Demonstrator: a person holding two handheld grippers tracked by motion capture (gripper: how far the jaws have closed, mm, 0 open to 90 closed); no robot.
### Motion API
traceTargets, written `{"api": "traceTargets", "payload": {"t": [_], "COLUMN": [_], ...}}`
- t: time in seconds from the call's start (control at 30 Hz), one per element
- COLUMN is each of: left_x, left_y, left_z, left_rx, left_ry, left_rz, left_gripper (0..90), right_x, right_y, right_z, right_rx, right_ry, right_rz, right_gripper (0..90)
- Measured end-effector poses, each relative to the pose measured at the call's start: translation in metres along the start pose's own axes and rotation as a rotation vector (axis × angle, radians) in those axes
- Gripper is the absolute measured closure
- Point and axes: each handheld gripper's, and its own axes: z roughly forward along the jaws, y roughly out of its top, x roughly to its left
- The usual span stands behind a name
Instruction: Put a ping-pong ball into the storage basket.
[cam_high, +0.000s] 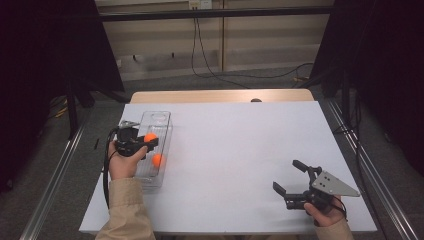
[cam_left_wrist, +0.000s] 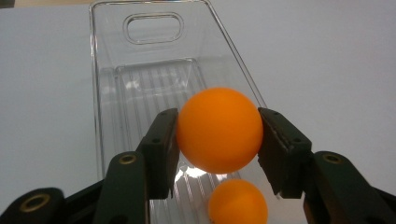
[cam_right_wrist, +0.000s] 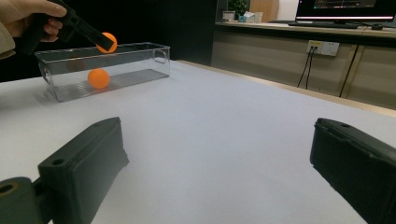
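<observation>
Clear plastic forms the long, narrow bin (cam_high: 159, 120) that stands near the left edge of the white table (cam_high: 240, 150), its long sides running from the near edge toward the far one; its far end wall has an oval handle cut-out, seen plainly in the left gripper view (cam_left_wrist: 152, 28), and its floor is ribbed. Inside it, on the floor toward the near end, lies one orange ball (cam_high: 157, 160), also seen low in the left gripper view (cam_left_wrist: 237, 203) and through the side wall in the right gripper view (cam_right_wrist: 98, 78). A second orange ball (cam_left_wrist: 219, 129) is clamped between the pads of the left gripper (cam_high: 150, 143), one pad pressing on each side of it; this held ball (cam_high: 150, 137) hangs above the bin's open top, over the rim level in the right gripper view (cam_right_wrist: 109, 41), clear of the ball below and farther along the bin than it. The hand (cam_high: 122, 160) bearing this gripper sits just outside the bin's left wall. Well apart, near the table's near right corner, the right gripper (cam_high: 290, 176) rests low over the bare surface with its jaws spread wide and nothing between them.
</observation>
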Motion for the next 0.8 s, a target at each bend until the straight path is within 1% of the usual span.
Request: {"api": "traceTargets", "payload": {"t": [0.47,0.7,0.8], "left_x": [-0.0016,-0.0018,-0.0021], "left_y": [-0.0007,-0.0012,-0.0015], "left_z": [0.0031,0.0038,0.0046], "left_rx": [0.015,0.015,0.027], "left_ry": [0.013,0.022,0.026], "left_rz": [0.009,0.006,0.009], "left_gripper": [50.7,50.6,50.6], "right_x": [0.0001,-0.0001,-0.0003], "right_y": [0.0,0.0001,0.0001], "right_z": [0.0001,0.0001,-0.0001], "right_rx": [-0.001,-0.002,-0.001], "right_ry": [-0.001,0.0,0.001], "right_rz": [0.001,-0.001,-0.003], "right_gripper": [2.7,2.7,2.7]}}
